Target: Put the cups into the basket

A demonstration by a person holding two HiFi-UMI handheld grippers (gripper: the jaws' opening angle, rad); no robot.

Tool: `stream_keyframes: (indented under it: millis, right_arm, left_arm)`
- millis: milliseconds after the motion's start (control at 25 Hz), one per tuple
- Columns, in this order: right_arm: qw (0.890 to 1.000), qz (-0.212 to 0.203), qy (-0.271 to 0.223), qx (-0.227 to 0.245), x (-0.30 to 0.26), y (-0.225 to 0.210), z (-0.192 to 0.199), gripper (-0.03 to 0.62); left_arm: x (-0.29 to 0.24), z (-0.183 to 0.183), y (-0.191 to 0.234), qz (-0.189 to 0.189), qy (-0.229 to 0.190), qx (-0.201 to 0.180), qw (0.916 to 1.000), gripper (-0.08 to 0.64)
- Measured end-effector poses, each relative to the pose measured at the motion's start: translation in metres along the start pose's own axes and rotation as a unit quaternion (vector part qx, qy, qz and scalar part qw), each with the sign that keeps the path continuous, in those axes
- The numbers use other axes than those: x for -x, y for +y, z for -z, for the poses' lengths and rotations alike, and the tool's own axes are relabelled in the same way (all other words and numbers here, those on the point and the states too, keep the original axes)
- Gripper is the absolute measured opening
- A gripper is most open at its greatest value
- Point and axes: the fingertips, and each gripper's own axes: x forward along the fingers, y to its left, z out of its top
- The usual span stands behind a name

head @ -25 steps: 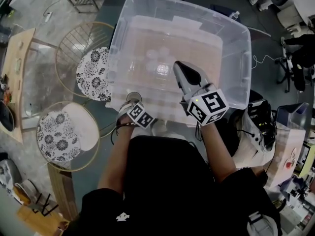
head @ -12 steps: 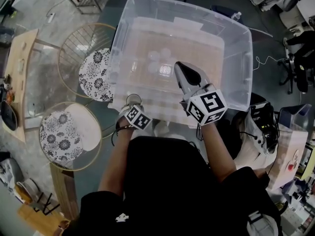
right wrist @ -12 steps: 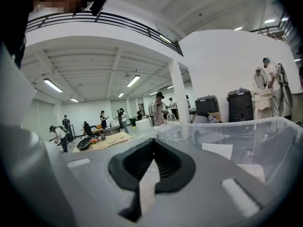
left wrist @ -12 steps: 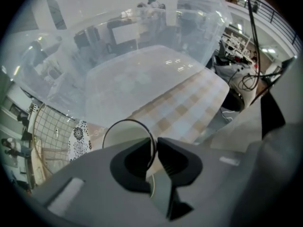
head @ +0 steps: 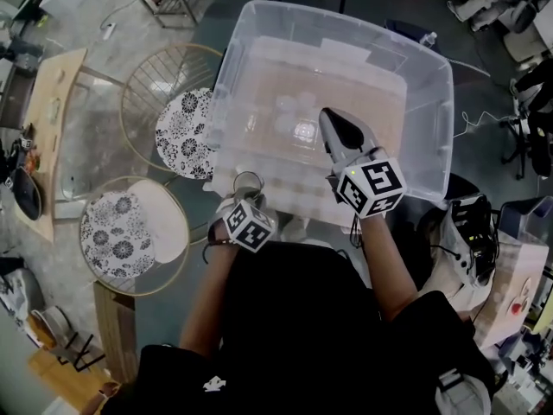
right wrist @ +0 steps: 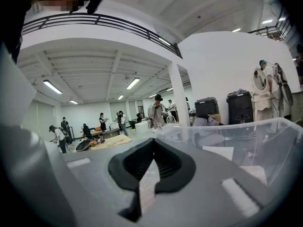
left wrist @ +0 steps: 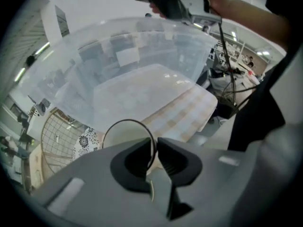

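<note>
A large clear plastic bin (head: 435,119) serves as the basket, and a few clear cups (head: 298,118) lie on its floor. My left gripper (head: 245,197) hangs just outside the bin's near wall. Its jaws have just been closing and now pinch the rim wall of a clear cup (head: 247,182). In the left gripper view the cup (left wrist: 120,135) shows its round rim, with its wall clamped in my left gripper (left wrist: 155,143). My right gripper (head: 333,118) reaches over the bin's inside. In the right gripper view my right gripper (right wrist: 153,149) is shut with nothing in it.
Two round wire-framed stools with floral cushions (head: 184,134) (head: 121,236) stand left of the bin. A wooden table (head: 52,115) lies at the far left. Bags and cables (head: 467,232) crowd the right. Several people stand far off in the right gripper view.
My left gripper has risen along the bin's near wall with the cup in its jaws. The right gripper stays where it was over the bin.
</note>
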Motion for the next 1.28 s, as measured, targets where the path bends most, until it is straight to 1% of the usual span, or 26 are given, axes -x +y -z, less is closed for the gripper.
stream_keyframes:
  millis: [160,400,800,1040,1280]
  right_arm:
    - [1.0,-0.003,-0.006,-0.002,-0.002,0.003,-0.003,0.0]
    - [1.0,-0.004,-0.014,-0.007,-0.002,0.004,-0.004,0.0]
    - [1.0,0.004,-0.021,-0.018,-0.003,0.0,-0.005,0.0]
    - [1.0,0.005,-0.021,-0.018,-0.005,0.001,-0.006,0.0]
    - [1.0,0.01,-0.022,-0.02,-0.004,-0.001,-0.007,0.0]
  left_arm:
    - [0.03,-0.012,-0.008,-0.002,-0.026,0.009,0.9996,0.052]
    - [0.077,-0.03,-0.008,-0.015,-0.061,0.016,0.9979,0.052]
    - [0.156,-0.052,-0.016,-0.025,-0.09,-0.001,0.9956,0.052]
    - [0.198,-0.09,-0.013,-0.034,-0.126,-0.017,0.9914,0.054]
    - [0.234,-0.133,0.004,-0.057,-0.173,-0.028,0.9829,0.054]
